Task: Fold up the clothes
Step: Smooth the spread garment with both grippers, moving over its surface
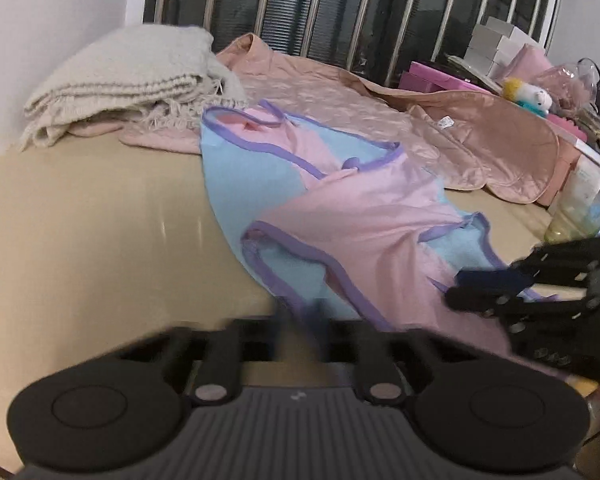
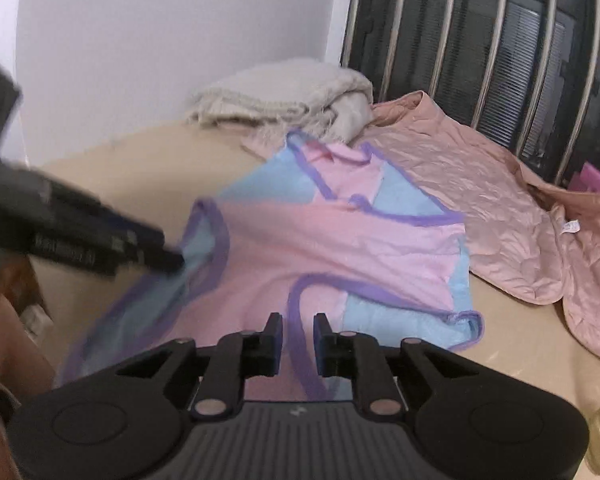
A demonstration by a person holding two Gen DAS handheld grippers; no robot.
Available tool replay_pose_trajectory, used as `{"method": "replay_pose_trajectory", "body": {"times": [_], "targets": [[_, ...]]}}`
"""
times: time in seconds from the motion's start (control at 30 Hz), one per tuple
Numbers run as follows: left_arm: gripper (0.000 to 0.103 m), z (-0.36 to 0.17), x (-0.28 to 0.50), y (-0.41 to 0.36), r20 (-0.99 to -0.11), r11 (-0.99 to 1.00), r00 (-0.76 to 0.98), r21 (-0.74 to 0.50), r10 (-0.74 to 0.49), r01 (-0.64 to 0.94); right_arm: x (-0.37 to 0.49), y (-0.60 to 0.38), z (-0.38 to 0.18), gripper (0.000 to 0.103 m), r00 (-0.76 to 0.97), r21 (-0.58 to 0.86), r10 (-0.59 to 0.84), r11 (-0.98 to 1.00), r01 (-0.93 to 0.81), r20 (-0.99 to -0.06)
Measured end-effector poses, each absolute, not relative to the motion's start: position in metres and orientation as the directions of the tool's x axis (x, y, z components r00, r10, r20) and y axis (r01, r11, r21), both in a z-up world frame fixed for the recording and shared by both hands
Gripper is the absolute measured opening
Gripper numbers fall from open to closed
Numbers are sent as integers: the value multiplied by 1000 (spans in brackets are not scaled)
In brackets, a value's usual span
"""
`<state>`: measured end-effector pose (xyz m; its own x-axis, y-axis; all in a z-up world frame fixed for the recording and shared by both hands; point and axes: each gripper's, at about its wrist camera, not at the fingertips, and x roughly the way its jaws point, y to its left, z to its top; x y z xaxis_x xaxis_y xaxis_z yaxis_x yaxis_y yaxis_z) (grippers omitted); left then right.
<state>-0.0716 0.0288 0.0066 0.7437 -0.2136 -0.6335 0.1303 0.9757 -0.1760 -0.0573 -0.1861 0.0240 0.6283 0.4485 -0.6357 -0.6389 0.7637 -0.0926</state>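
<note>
Two garments on tan table [image 1: 80, 220], barred dark window [image 1: 340, 8], white wall [image 2: 160, 40]

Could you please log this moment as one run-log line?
task: fold clothes | left gripper: shut on pink-and-blue garment hem | right gripper: open, straddling purple trim | surface: tan table

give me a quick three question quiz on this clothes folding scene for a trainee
1. True or false: the right gripper is shut.
2. What colour is the trim on the pink and blue garment? A green, B purple, C red.
3. What lies folded in the far corner by the wall?

Key
1. False: its jaws stand apart, with the trim running between them.
2. B.
3. The cream blanket.
</note>
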Motion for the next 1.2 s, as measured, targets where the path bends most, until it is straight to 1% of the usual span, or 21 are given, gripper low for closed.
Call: {"method": "replay_pose_trajectory", "body": {"times": [0.03, 0.07, 0.13, 0.23, 0.27, 0.3, 0.33, 0.37, 0.43, 0.5, 0.6, 0.67, 0.7, 0.73, 0.77, 0.8, 0.83, 0.97, 1.03, 1.07, 1.2], "targets": [[3, 6, -72, 31, -630, 974, 747, -193, -215, 117, -56, -186, 21, 7, 628, -86, 443, 771, -631, -640], [3, 5, -72, 34, -626, 972, 749, -210, -216, 104, -55, -188, 20, 5, 625, -71, 444, 778, -625, -642], [3, 3, -80, 39, -618, 972, 762, -226, -195, 65, -52, -194, 20, 3, 634, -47, 420, 810, -585, -650], [5, 7, -89, 41, -623, 946, 731, -309, -280, 99, -46, -211, 18, 3, 694, -65, 325, 879, -472, -643], [11, 10, -91, 41, -621, 931, 712, -341, -327, 131, -47, -216, 18, 3, 707, -78, 299, 891, -447, -641], [17, 18, -86, 43, -610, 937, 728, -324, -312, 130, -48, -221, 19, 4, 716, -86, 282, 899, -430, -639], [41, 27, -81, 45, -599, 943, 744, -308, -297, 128, -52, -224, 22, 8, 722, -84, 284, 900, -428, -631], [60, 34, -69, 49, -584, 955, 768, -270, -261, 119, -59, -228, 27, 9, 725, -70, 312, 894, -443, -614], [62, 48, -37, 56, -569, 978, 801, -182, -186, 98, -75, -235, 36, 21, 705, -30, 390, 864, -503, -592], [62, 53, 11, 60, -577, 993, 811, -106, -98, 45, -84, -235, 35, 22, 673, -3, 427, 843, -538, -603], [62, 48, 79, 54, -584, 999, 812, 25, -6, 26, -87, -230, 22, 22, 656, -21, 397, 847, -532, -642], [62, 40, 108, 46, -593, 991, 805, 108, 3, 76, -88, -231, 16, 22, 649, -19, 390, 849, -528, -653], [62, 35, 122, 41, -597, 983, 802, 149, 7, 102, -90, -235, 16, 22, 650, -8, 403, 846, -533, -645], [57, 33, 131, 41, -599, 982, 801, 158, 9, 107, -90, -239, 15, 22, 647, 5, 413, 845, -535, -641], [30, 30, 139, 40, -601, 980, 799, 166, 11, 112, -90, -244, 15, 22, 641, 16, 421, 843, -538, -642], [9, 30, 123, 49, -599, 987, 801, 137, 14, 85, -90, -249, 16, 22, 636, 22, 427, 840, -542, -643], [1, 30, 107, 58, -598, 993, 802, 107, 17, 59, -90, -254, 17, 22, 632, 20, 428, 838, -546, -646], [1, 29, 41, 95, -592, 999, 805, -15, 30, -48, -84, -272, 22, 23, 620, 0, 398, 841, -541, -677], [1, 28, 9, 114, -590, 992, 807, -76, 36, -100, -75, -284, 23, 36, 621, -15, 370, 852, -524, -691], [1, 28, -8, 123, -589, 986, 807, -107, 40, -127, -70, -290, 24, 40, 622, -23, 355, 857, -514, -698], [1, 27, -73, 160, -587, 947, 808, -227, 54, -228, -47, -311, 28, 42, 630, -57, 290, 881, -470, -720]]}}
